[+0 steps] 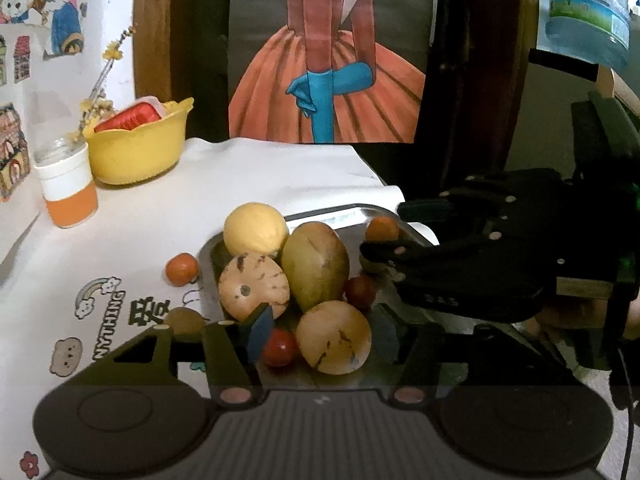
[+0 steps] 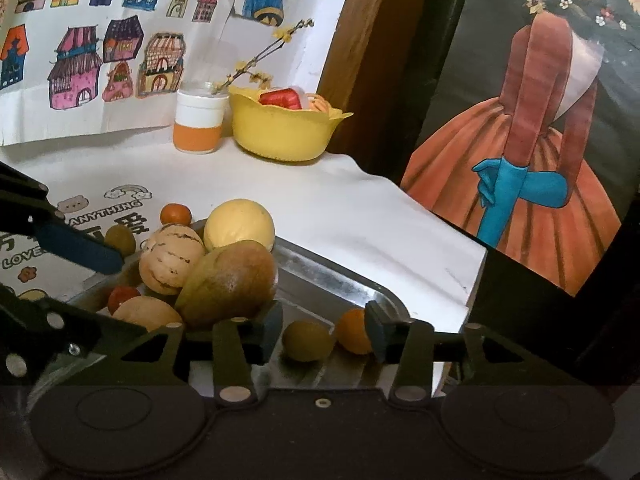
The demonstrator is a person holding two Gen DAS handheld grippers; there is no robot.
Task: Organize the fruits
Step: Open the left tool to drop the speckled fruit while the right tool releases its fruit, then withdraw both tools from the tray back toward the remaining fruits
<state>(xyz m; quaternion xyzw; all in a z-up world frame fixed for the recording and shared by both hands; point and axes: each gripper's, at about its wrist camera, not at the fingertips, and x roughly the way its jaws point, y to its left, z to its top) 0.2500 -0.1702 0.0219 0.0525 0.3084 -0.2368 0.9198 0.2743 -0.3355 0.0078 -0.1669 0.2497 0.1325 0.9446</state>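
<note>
A metal tray on the white cloth holds a yellow round fruit, a brown-green mango and two tan striped melons. My left gripper is open. The nearer striped melon and a small red fruit lie between its fingers. My right gripper is open at the tray's right end, around a small green fruit and an orange. Another red fruit lies mid-tray.
On the cloth left of the tray lie an orange and an olive-green fruit. A yellow bowl and an orange-banded jar stand at the back. The table edge drops off right of the tray.
</note>
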